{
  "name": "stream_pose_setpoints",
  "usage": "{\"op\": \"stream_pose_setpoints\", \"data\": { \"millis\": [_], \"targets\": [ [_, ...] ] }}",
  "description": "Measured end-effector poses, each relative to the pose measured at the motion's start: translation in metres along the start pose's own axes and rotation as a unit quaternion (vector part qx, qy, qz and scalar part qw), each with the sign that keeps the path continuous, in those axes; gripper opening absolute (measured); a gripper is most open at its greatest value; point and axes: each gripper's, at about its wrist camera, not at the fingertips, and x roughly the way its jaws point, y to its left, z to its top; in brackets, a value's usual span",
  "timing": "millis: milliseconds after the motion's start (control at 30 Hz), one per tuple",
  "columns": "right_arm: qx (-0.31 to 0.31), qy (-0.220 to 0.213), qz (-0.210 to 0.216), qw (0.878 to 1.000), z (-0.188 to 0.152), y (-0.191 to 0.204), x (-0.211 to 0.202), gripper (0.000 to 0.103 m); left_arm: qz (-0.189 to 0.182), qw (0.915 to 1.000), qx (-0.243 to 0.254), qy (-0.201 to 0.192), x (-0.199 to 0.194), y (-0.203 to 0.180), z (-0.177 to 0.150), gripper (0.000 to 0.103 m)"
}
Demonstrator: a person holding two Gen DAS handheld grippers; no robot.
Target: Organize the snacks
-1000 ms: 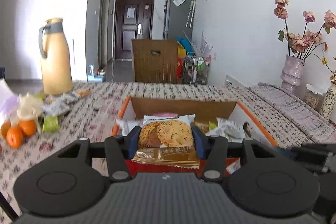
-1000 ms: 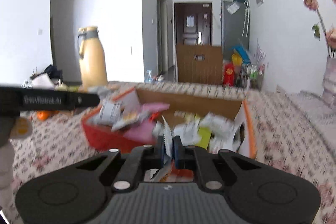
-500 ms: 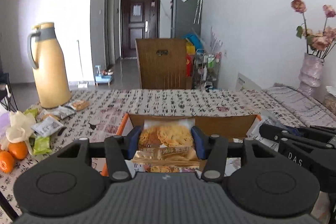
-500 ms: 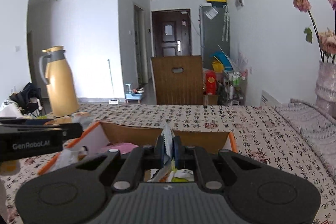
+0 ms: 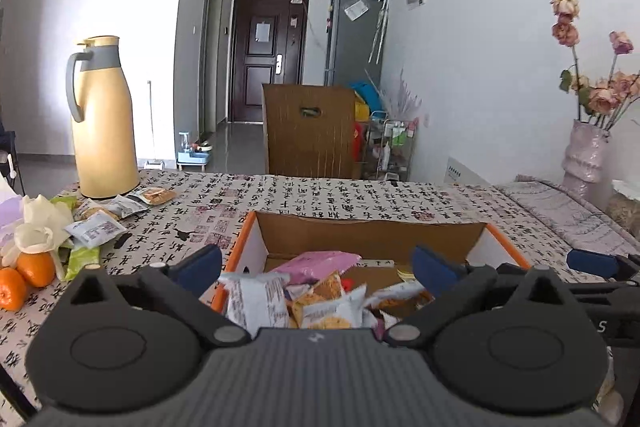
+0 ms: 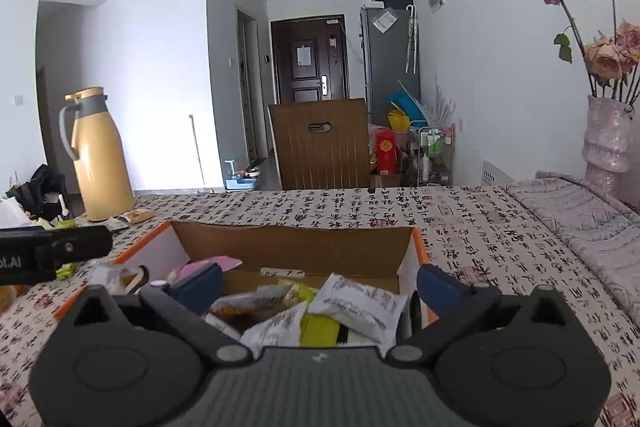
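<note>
An orange-edged cardboard box [image 5: 372, 233] sits on the patterned tablecloth and holds several snack packets [image 5: 320, 303]. My left gripper [image 5: 316, 265] is open and empty just above the box's near side. My right gripper [image 6: 320, 283] is also open and empty over the same box [image 6: 296, 243], above white and yellow-green packets [image 6: 352, 307]. More loose snack packets [image 5: 100, 223] lie on the table to the left, near the jug. Part of the right gripper shows at the right edge of the left wrist view [image 5: 592, 263].
A tall yellow thermos jug [image 5: 102, 119] stands at the back left. Oranges [image 5: 24, 275] and crumpled white wrapping lie at the left edge. A vase of dried roses [image 5: 584, 151] stands at the right. A wooden chair back [image 5: 310, 131] is behind the table.
Both grippers opened. The left let go of the biscuit packet and the right let go of its thin packet; both packets now lie in the box.
</note>
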Motion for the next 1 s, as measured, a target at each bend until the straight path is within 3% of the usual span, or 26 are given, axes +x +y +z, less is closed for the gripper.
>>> {"op": "stream_pose_setpoints", "data": {
  "millis": [200,433,667,1000],
  "targets": [
    [-0.016,-0.010,0.006,1.000,-0.024,0.010,-0.059,0.103,-0.002,0.9998,0.017,-0.013,-0.051,0.001,-0.025,0.103],
    [-0.022,0.015,0.019,0.999,-0.066,0.016,-0.119,0.103,-0.008,0.9998,0.014,0.011,-0.093,0.012,-0.070,0.103],
    [-0.008,0.058,0.016,0.998,-0.100,0.017,-0.142,0.103,-0.011,0.9986,0.006,0.052,-0.112,0.018,-0.106,0.103],
    [-0.004,0.069,0.014,0.997,-0.111,0.017,-0.154,0.103,-0.031,0.9980,0.007,0.056,-0.125,0.014,-0.117,0.103]
  ]
}}
